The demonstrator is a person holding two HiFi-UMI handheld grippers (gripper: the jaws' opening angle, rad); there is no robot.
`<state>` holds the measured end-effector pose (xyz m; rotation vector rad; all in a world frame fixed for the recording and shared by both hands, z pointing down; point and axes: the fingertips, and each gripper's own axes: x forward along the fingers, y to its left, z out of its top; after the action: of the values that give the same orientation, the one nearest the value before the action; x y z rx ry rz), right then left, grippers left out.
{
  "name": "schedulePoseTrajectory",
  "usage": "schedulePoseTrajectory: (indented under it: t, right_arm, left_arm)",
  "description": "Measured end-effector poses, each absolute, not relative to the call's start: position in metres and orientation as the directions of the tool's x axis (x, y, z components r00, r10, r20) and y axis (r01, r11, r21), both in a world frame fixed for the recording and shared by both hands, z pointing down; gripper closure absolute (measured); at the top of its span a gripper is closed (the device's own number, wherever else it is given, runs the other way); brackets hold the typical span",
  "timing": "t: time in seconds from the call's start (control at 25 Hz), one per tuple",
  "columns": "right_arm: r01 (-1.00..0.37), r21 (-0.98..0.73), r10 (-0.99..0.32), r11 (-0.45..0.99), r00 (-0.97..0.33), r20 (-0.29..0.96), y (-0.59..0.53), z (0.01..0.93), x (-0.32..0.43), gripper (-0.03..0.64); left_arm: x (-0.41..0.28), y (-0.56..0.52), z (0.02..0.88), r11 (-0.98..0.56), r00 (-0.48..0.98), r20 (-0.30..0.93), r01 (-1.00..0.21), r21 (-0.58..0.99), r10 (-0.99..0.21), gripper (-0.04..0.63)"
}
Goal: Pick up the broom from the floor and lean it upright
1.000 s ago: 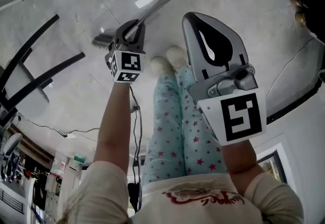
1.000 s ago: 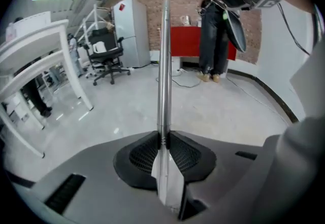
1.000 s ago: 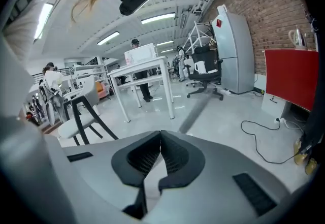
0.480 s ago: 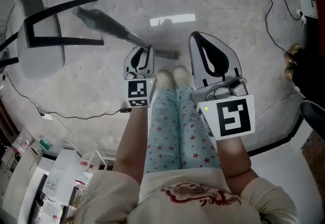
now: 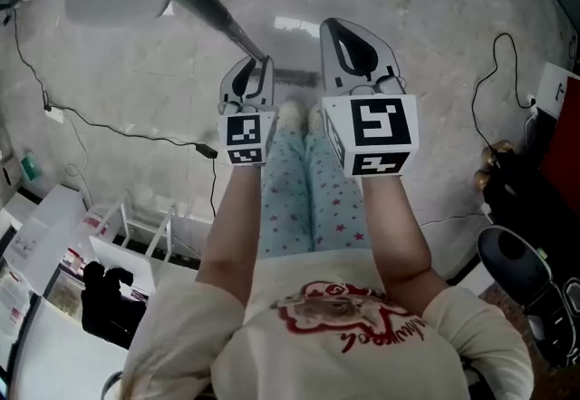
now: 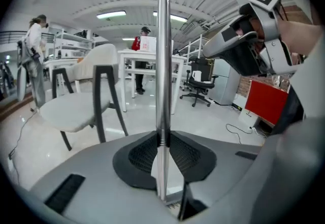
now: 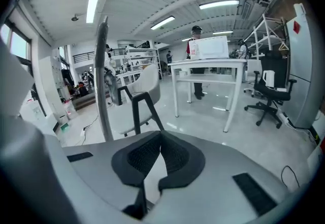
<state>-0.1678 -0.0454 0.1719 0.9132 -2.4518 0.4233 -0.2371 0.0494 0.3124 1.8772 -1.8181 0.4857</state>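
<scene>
The left tongs [image 6: 161, 135] gripped the broom handle [image 6: 163, 55], the right tongs [image 7: 160, 135] were closed and empty, and a grey chair [image 6: 76, 111] stood close beyond it.

Head view steeply down; both gripper views face outward, sharing chair [image 6: 71, 111]

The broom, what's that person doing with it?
A person holds tongs in each hand. The left tongs are shut on the broom, gripping its silver handle, and in the left gripper view the handle stands about upright, with a white chair close by. The right tongs are closed with nothing in them, beside the left ones. I can't see the broom leaning on anything yet.
</scene>
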Motion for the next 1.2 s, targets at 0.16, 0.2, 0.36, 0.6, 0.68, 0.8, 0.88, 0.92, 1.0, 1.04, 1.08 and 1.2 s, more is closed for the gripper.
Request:
schedulePoseTrajectory:
  t: [0.16, 0.2, 0.36, 0.6, 0.68, 0.8, 0.88, 0.92, 1.0, 1.04, 1.08, 1.2]
  right_arm:
    - [-0.595, -0.120, -0.451, 0.794, -0.710, 0.541, -0.029, 0.157, -0.220, 0.592]
    - [-0.574, -0.121, -0.430, 0.810, -0.722, 0.542, -0.024, 0.155, -0.235, 0.592]
    - [-0.496, -0.126, -0.359, 0.859, -0.760, 0.542, -0.007, 0.148, -0.291, 0.592]
    - [-0.460, -0.115, -0.328, 0.880, -0.766, 0.553, 0.007, 0.153, -0.374, 0.592]
    - [-0.476, -0.104, -0.345, 0.873, -0.755, 0.557, 0.006, 0.158, -0.400, 0.592]
    - [-0.518, -0.104, -0.376, 0.849, -0.730, 0.571, -0.001, 0.173, -0.435, 0.592]
    - [-0.542, -0.107, -0.390, 0.834, -0.715, 0.580, -0.002, 0.182, -0.459, 0.592]
    - [-0.550, -0.109, -0.396, 0.828, -0.711, 0.581, -0.002, 0.186, -0.471, 0.592]
    - [-0.561, -0.111, -0.407, 0.820, -0.709, 0.576, -0.003, 0.191, -0.493, 0.592]
    - [-0.565, -0.109, -0.411, 0.818, -0.707, 0.575, -0.003, 0.193, -0.502, 0.592]
    - [-0.567, -0.106, -0.415, 0.817, -0.704, 0.576, -0.003, 0.195, -0.510, 0.592]
    - [-0.568, -0.104, -0.412, 0.816, -0.699, 0.584, -0.002, 0.202, -0.527, 0.592]
  left_arm:
    - [-0.294, 0.072, 0.282, 0.121, -0.076, 0.543, -0.992, 0.048, -0.837, 0.511]
    - [-0.308, 0.075, 0.276, 0.144, -0.104, 0.536, -0.989, 0.032, -0.838, 0.511]
    - [-0.367, 0.087, 0.257, 0.222, -0.198, 0.509, -0.975, -0.013, -0.838, 0.511]
    - [-0.454, 0.103, 0.276, 0.265, -0.218, 0.520, -0.964, 0.017, -0.826, 0.511]
    - [-0.478, 0.106, 0.294, 0.252, -0.190, 0.543, -0.967, 0.041, -0.818, 0.511]
    - [-0.506, 0.106, 0.321, 0.216, -0.133, 0.582, -0.974, 0.074, -0.802, 0.511]
    - [-0.522, 0.108, 0.340, 0.194, -0.093, 0.613, -0.976, 0.100, -0.784, 0.511]
    - [-0.530, 0.109, 0.349, 0.186, -0.076, 0.629, -0.976, 0.111, -0.774, 0.511]
    - [-0.547, 0.110, 0.369, 0.183, -0.054, 0.656, -0.975, 0.130, -0.753, 0.511]
    - [-0.556, 0.111, 0.379, 0.189, -0.049, 0.667, -0.972, 0.139, -0.743, 0.509]
    - [-0.563, 0.111, 0.388, 0.197, -0.047, 0.677, -0.969, 0.146, -0.734, 0.509]
    - [-0.584, 0.112, 0.410, 0.218, -0.049, 0.698, -0.964, 0.155, -0.715, 0.509]
